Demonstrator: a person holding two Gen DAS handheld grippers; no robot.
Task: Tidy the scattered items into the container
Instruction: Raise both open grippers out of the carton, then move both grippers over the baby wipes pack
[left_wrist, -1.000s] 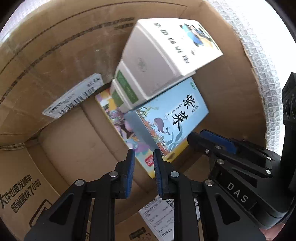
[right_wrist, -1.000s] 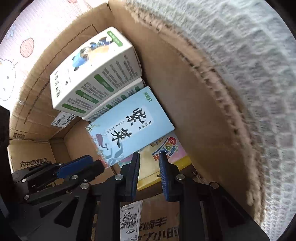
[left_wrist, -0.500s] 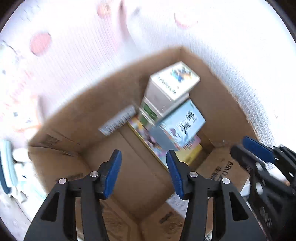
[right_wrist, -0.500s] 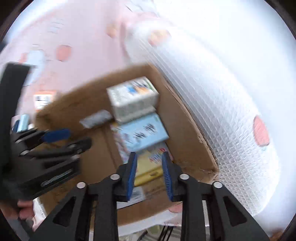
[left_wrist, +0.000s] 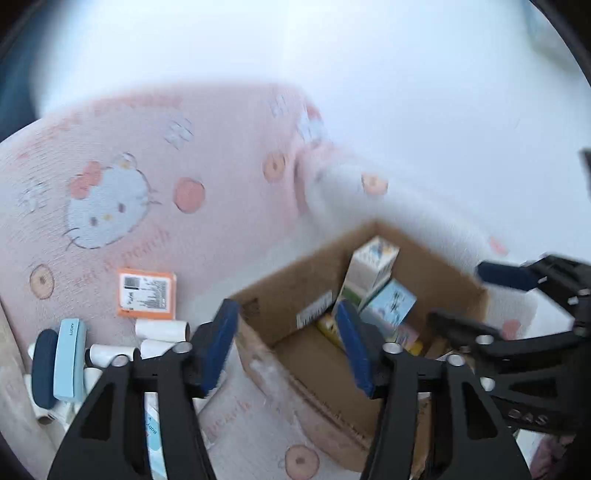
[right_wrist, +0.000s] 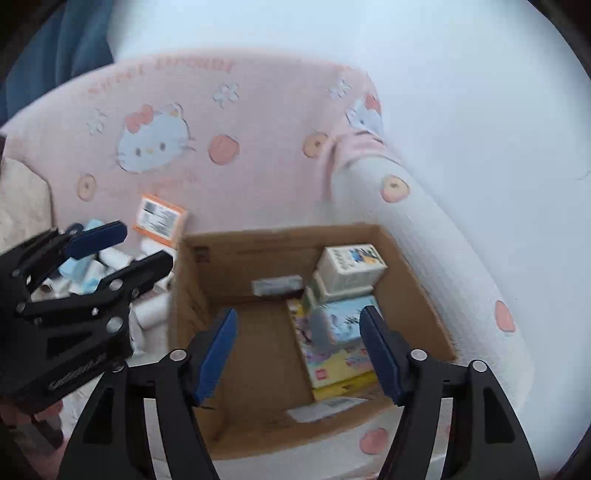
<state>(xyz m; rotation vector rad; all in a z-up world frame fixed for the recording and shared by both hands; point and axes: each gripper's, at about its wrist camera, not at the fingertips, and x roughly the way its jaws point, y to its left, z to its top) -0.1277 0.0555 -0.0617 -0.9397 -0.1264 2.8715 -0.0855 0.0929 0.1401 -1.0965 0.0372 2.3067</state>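
Hovering spread and empty, the left gripper (left_wrist: 288, 347) and right gripper (right_wrist: 301, 350) hang above the open brown cardboard box (right_wrist: 192, 314); left of that box lies the flat orange carton (left_wrist: 146, 293), likely light and stiff, best pinched across its thin edges

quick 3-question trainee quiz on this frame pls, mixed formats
1. True or false: the left tool grips a box.
2. Where does the orange box lie? A) in the cardboard box B) on the pink blanket outside it C) in the right tool
3. Fill in: the pale blue box in the carton sits under a ____ box.

Key: 1 false, both tools are open and hold nothing; 2 B; 3 white.
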